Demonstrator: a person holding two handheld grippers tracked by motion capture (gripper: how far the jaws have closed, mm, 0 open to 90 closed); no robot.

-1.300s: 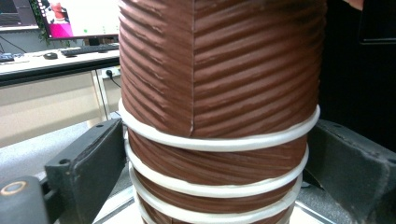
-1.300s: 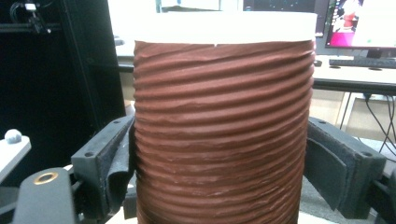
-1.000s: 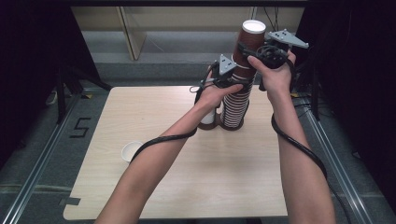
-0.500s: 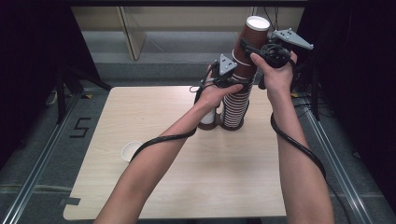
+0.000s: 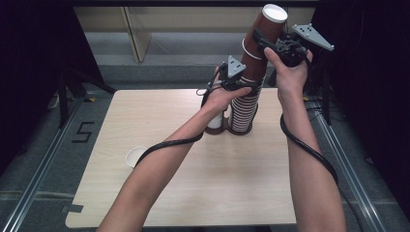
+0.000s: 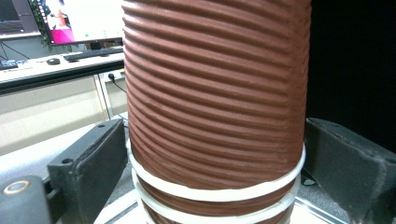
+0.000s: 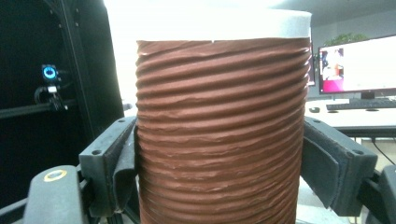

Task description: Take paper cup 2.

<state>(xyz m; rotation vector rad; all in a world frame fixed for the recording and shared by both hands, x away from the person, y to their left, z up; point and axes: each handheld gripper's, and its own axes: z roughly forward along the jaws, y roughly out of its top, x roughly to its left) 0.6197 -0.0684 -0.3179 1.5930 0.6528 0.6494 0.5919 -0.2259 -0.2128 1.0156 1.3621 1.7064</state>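
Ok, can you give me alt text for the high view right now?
A person's right gripper clamps the top brown ribbed cup of a tall cup stack on a wooden table, tilting it off. The left gripper grips the stack lower down. A small white cup sits near the table's left edge.

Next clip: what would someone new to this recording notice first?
A tall stack of ribbed brown paper cups rises from the far middle of the wooden table. The right gripper is clamped on the top cup, which leans away from the stack, while the left gripper grips the stack lower down. A lone white cup sits near the table's left edge.
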